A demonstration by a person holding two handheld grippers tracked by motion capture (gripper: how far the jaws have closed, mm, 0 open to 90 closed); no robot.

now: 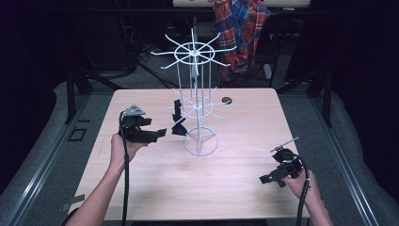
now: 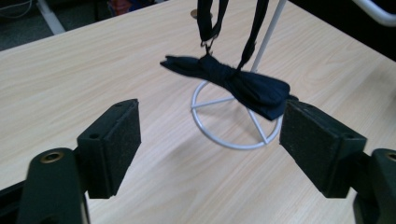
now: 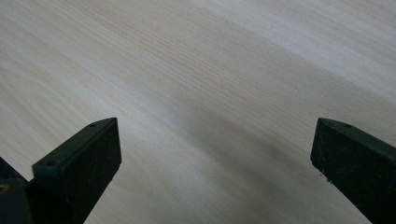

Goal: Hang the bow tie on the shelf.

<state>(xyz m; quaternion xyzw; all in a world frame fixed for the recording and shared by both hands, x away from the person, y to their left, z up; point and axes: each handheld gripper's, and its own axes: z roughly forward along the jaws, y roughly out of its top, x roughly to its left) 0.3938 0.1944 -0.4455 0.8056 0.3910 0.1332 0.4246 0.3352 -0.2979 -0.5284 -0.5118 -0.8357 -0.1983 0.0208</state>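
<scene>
A pale wooden table (image 1: 155, 188) carried everything. On it, toward the far middle, stood a white wire display rack (image 1: 196, 80): a ring-shaped base (image 2: 233, 140) on the tabletop, thin upright rods, and two tiers of spokes, the lower tier smaller than the upper. Behind the table a red and blue plaid garment (image 1: 241, 33) hung in the dark.

A dark navy bow tie (image 2: 229, 84) hung by its black strap (image 2: 205, 23) from a spoke on the rack's lower tier, on the left side, dangling above the base ring without touching the table.

The left gripper (image 1: 157, 134), held in the person's left hand (image 1: 123, 146), pointed toward the rack just beside the bow tie. Its jaws stood wide apart and held nothing; in the left gripper view one end of the tie sat right at the edge of one pad (image 2: 322, 144), and whether they touched could not be told.

The right gripper (image 1: 269, 179) rested low near the table's right front edge, well apart from the rack, jaws spread wide over bare wood and empty.
</scene>
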